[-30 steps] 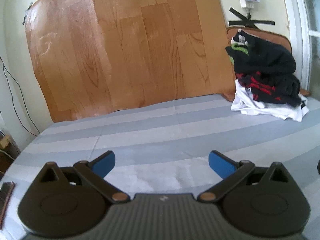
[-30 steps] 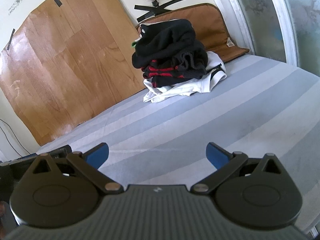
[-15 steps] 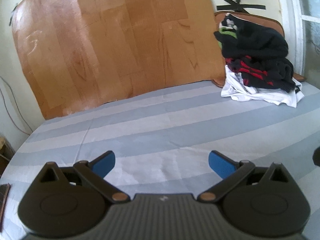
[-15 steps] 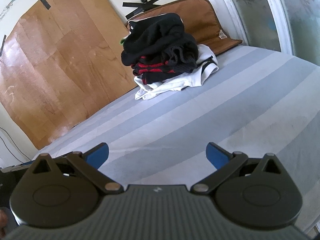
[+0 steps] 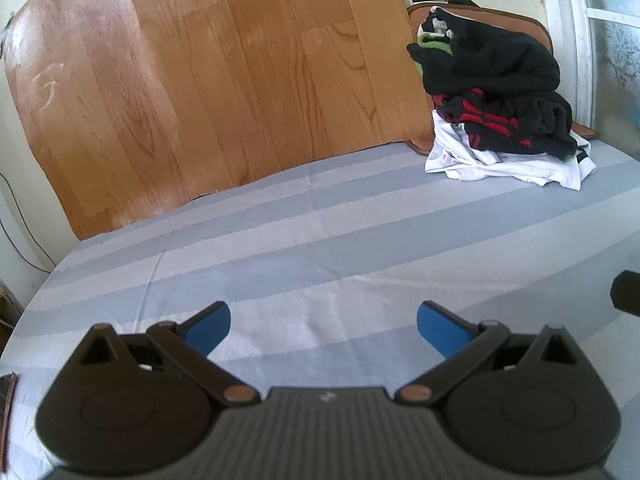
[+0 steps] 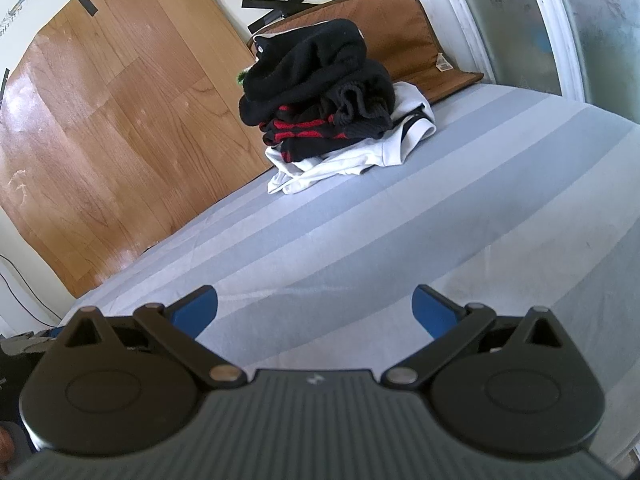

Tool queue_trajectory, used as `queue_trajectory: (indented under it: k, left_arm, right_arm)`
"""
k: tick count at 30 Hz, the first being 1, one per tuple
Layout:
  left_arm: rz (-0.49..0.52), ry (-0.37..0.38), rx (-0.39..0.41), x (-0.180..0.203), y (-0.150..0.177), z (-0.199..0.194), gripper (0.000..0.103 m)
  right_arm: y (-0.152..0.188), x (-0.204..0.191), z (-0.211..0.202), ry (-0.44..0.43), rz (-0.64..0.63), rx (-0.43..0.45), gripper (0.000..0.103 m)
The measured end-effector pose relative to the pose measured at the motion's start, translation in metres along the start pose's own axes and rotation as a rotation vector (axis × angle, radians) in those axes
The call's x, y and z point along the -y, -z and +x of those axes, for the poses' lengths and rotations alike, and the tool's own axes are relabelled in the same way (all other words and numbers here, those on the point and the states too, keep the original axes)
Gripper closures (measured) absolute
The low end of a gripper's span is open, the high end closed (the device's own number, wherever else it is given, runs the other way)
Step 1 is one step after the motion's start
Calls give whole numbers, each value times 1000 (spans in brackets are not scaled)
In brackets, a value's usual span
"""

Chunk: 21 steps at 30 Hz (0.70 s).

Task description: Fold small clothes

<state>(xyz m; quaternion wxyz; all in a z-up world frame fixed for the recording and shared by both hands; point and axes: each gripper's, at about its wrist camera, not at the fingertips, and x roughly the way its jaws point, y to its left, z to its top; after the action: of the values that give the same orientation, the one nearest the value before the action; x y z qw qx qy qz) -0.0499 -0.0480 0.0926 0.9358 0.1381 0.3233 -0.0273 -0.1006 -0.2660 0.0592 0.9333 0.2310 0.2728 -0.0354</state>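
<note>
A heap of small clothes [image 5: 496, 92] lies at the far right corner of the striped bed: black garments on top, a black and red one in the middle, a white one [image 5: 512, 164] underneath. In the right wrist view the same heap [image 6: 320, 92] sits ahead and slightly left, with the white garment [image 6: 360, 156] at its base. My left gripper [image 5: 324, 326] is open, nothing between its blue pads, low over the sheet and well short of the heap. My right gripper [image 6: 314, 312] is open too, empty, over the sheet.
A grey and white striped sheet [image 5: 320, 240] covers the bed. A wood-pattern panel [image 5: 220, 80] leans on the wall behind. A brown cushion [image 6: 404, 40] stands behind the heap, beside a window frame [image 6: 480, 32]. A dark object [image 5: 626, 296] pokes in at the right edge.
Both views have drawn closer to the clothes heap, which looks larger in the right wrist view. Both grippers have stayed open and empty.
</note>
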Motion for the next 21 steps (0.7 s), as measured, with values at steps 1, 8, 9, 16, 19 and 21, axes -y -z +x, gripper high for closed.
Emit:
queue_trajectory:
  k: [1, 8, 9, 16, 19, 21]
  left_arm:
    - [0, 0, -1, 0, 0, 0, 0]
    - [8, 2, -4, -1, 2, 0, 0]
    - [8, 4, -5, -1, 2, -1, 0]
    - [-4, 18, -13, -3, 3, -3, 0]
    - [-9, 24, -24, -4, 3, -3, 0]
    - [-12, 27, -29, -4, 3, -3, 0]
  right_arm:
    - [0, 0, 0, 0, 0, -1, 0]
    - [1, -1, 1, 0, -7, -5, 0]
    - [1, -2, 1, 1, -8, -4, 0]
    - [1, -3, 1, 2, -9, -3, 0]
    - [1, -2, 1, 1, -11, -3, 0]
    - [1, -3, 1, 0, -11, -3, 0]
